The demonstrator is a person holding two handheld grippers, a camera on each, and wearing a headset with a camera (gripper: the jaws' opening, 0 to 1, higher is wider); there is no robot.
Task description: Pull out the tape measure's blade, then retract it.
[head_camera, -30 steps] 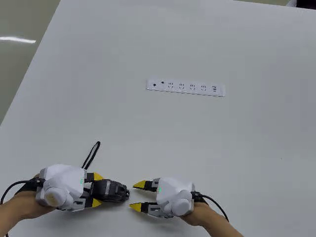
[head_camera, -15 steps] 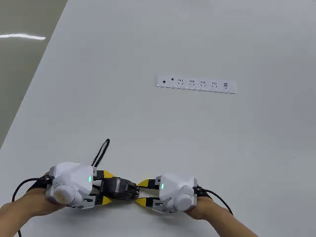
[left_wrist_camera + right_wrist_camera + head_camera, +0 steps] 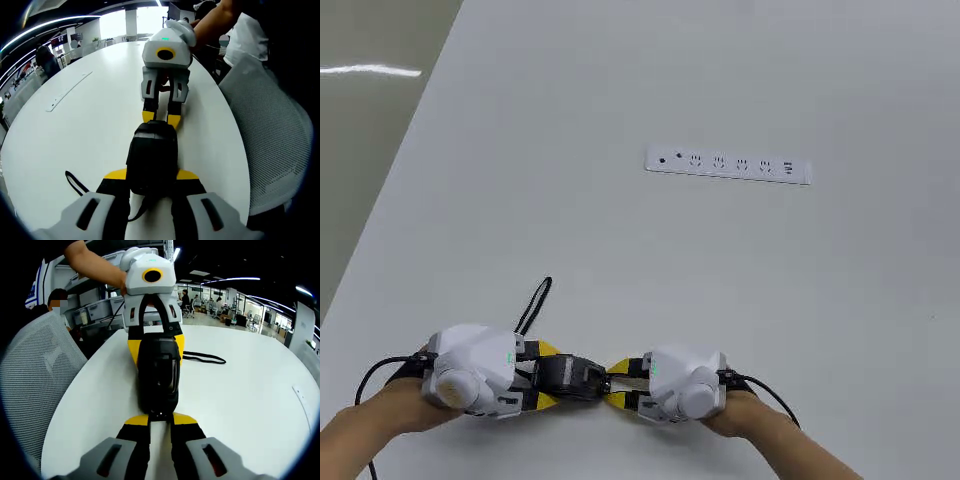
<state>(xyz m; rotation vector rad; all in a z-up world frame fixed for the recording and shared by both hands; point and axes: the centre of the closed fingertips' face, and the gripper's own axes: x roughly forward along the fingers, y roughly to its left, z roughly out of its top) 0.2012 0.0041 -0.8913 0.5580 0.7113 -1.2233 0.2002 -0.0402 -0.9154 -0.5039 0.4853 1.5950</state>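
While the left gripper (image 3: 545, 376) clamps the tape measure (image 3: 572, 377) by its case sides near the table's (image 3: 620, 250) front edge, the right gripper (image 3: 617, 383) sets its tips at the case mouth; whether they pinch the blade hook I cannot tell. The case looks hard and compact, the blade probably springy, so grip the hook squarely
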